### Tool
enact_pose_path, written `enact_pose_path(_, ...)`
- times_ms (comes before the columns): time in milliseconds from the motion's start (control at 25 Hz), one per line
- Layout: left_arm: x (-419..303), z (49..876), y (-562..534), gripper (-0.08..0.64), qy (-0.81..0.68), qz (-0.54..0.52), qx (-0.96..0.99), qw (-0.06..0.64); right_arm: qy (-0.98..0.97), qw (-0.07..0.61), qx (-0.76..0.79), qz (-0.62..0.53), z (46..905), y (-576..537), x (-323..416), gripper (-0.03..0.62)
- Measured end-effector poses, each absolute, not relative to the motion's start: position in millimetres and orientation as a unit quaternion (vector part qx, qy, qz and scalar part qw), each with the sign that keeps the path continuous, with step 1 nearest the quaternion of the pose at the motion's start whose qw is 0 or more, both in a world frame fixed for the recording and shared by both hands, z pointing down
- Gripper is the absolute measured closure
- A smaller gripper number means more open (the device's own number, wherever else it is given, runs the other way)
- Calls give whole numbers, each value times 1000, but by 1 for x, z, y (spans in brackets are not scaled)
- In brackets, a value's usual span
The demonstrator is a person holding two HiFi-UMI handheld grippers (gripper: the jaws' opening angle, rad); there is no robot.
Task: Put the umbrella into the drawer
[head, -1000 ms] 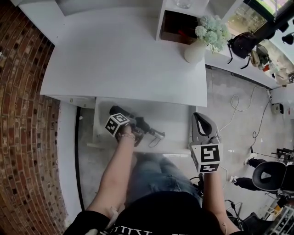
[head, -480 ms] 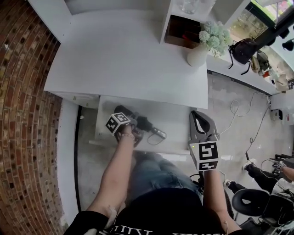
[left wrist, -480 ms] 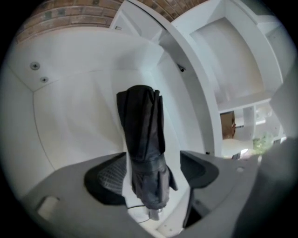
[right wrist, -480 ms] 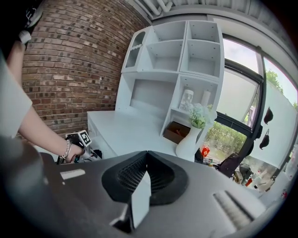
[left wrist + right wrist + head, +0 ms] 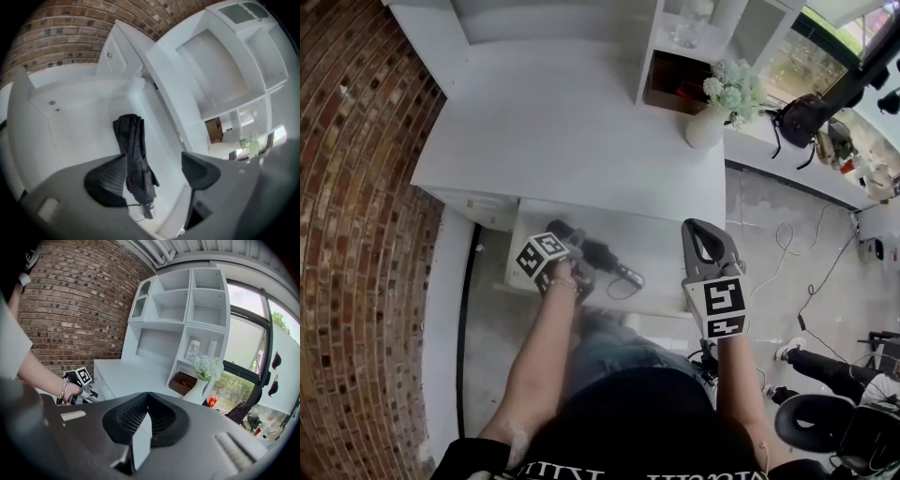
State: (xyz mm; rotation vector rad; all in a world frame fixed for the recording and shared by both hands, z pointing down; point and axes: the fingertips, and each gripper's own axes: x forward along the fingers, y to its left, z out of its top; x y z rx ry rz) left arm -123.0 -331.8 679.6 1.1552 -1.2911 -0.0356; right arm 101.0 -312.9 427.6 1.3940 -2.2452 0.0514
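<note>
A folded black umbrella (image 5: pixel 598 254) lies in the open white drawer (image 5: pixel 667 251) under the desk; in the left gripper view the umbrella (image 5: pixel 135 150) rests on the drawer floor (image 5: pixel 84 126). My left gripper (image 5: pixel 572 249) hangs just above the umbrella's handle end. Its jaws (image 5: pixel 153 163) are opening wide, and the umbrella shows below the gap, untouched by the pads. My right gripper (image 5: pixel 706 232) hovers over the drawer's right end. Seen in its own view, the right gripper (image 5: pixel 147 401) is shut with nothing in it.
The white desk top (image 5: pixel 572 131) lies beyond the drawer, with a shelf unit and a vase of flowers (image 5: pixel 712 111) at its right back. A brick wall (image 5: pixel 356 187) runs along the left. Cables (image 5: pixel 787 234) and a black bag (image 5: pixel 802 117) lie to the right.
The left gripper's jaws have spread and it has lifted off the umbrella, which stays lying in the drawer. The right gripper has risen a little.
</note>
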Motion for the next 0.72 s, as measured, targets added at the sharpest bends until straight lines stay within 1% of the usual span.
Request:
enact_pose_path(240, -135, 633, -338, 209, -592, -17, 560, 580, -829, 225, 512, 1, 407, -314, 100, 589)
enact_pose_path(600, -149, 568, -360, 209, -612, 12, 646, 455, -829, 206, 519, -22, 383, -320, 104, 589)
enact_pose_path(720, -153, 544, -369, 210, -612, -1, 663, 431, -830, 197, 522, -28, 373, -323, 104, 589)
